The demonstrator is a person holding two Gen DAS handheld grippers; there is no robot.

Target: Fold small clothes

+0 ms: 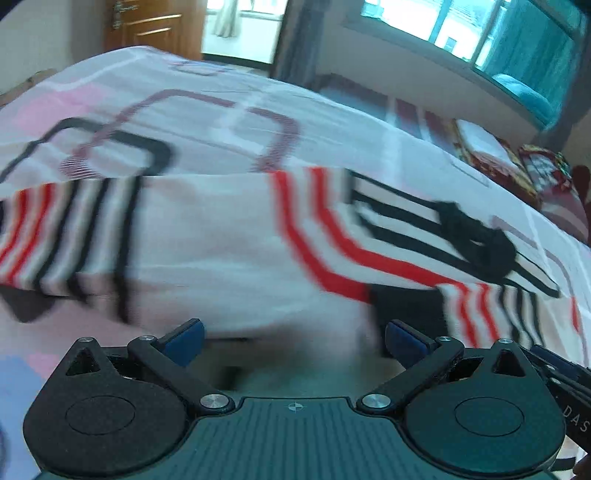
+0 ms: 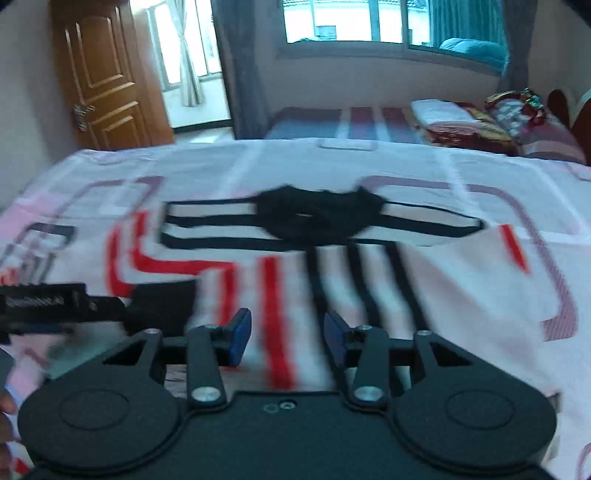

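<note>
Bed under you, patterned pink-and-white sheet, filling both views. Brown door at 10 o'clock in your right wrist view, window at 12. Striped garment, white with red and black bands, lies spread on the bed at centre, black collar toward 12. Your left gripper sits at 6 o'clock, jaws released and wide, cloth edge just ahead. Your right gripper at 6, jaws parted over striped fabric; frames blurred.

Striped garment motion-blurred, left end cut off; hem hidden behind left claw body.
</note>
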